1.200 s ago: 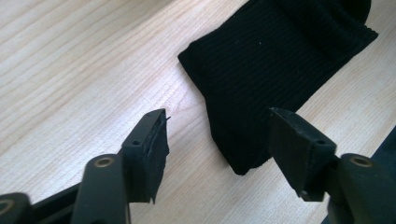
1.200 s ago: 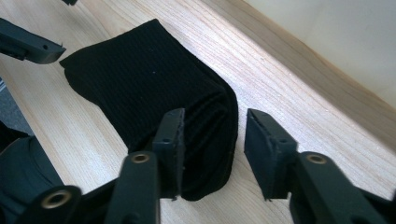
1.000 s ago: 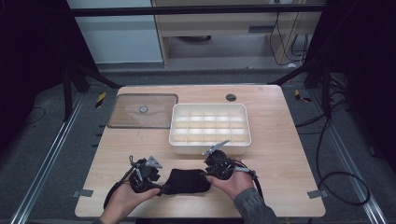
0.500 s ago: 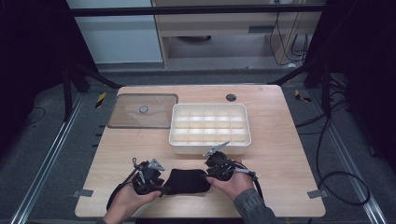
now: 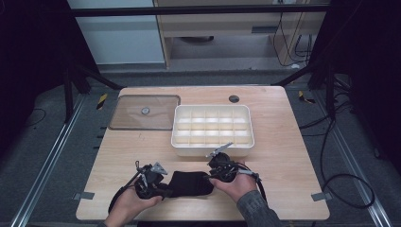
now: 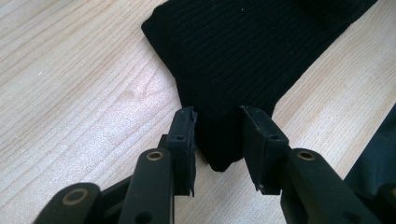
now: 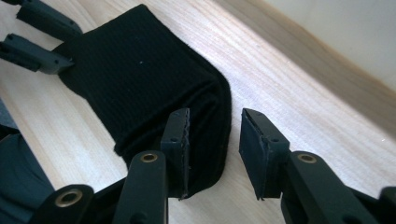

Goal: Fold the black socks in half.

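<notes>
A folded black knit cloth lies near the table's front edge between my two grippers. At its left end sits my left gripper. In the left gripper view its jaws have just been closing, and my left gripper now pinches the narrow tip of the cloth between both pads. My right gripper is at the cloth's right end. In the right gripper view my right gripper stands open: one finger lies over the folded edge of the cloth, the other over bare wood with a gap beside it.
A white tray divided into several compartments stands just behind the right gripper. A clear flat lid lies at the back left, and a small dark round hole marks the table's far side. The front table edge is close below both hands.
The left gripper has edged in on the cloth's left end, which now looks drawn to a narrower point. The right hand and gripper have kept still.
</notes>
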`<state>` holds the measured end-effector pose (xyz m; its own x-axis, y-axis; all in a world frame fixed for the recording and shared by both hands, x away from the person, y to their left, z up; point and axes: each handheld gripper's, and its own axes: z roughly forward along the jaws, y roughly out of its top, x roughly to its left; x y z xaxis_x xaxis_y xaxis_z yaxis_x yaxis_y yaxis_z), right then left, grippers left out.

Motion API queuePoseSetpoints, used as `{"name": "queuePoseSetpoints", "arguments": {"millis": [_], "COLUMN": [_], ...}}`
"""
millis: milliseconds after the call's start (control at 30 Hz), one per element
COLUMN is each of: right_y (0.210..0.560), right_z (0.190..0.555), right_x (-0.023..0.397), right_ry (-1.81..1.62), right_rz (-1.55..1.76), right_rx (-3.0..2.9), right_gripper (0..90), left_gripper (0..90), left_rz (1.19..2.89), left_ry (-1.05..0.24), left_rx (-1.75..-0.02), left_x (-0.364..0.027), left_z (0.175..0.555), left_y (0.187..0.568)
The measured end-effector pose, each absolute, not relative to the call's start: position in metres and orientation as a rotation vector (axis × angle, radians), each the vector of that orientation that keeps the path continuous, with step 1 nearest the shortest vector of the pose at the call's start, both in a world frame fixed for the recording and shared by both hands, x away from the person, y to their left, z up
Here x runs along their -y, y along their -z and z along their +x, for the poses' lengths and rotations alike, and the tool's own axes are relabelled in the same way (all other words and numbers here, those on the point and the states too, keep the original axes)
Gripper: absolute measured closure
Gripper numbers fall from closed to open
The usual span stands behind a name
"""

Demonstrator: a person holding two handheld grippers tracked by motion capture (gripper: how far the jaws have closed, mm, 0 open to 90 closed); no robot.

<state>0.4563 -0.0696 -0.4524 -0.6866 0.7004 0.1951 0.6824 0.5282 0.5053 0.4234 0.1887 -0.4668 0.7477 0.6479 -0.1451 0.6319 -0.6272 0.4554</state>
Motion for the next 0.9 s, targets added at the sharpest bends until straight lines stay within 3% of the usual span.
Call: {"name": "queuePoseSetpoints", "arguments": {"millis": [167,433,667,900], "right_y": [0.455,0.459,0.459,0.458], "right_z": [0.461,0.457,0.453,0.448], "right_x": [0.067,0.066,0.068,0.070], "right_ry": [-0.856,-0.835,-0.838,-0.857], "right_rz": [1.222,1.192,1.182,1.192], "right_rx": [-2.727,-2.765,-2.778,-2.780], "right_gripper": [67.1,84.3,86.4,86.3], "left_gripper": [65.1,73.0,81.1,82.8], "left_rz": [2.469,2.483,2.490,2.498], "left_ry": [-0.039,-0.037,-0.029,-0.032], "left_rx": [-0.963,-0.945,-0.934,-0.925], "left_x": [-0.190,-0.190,-0.190,-0.191], "left_z": [0.422,0.423,0.427,0.429], "left_y": [0.467,0.469,0.469,0.466]}}
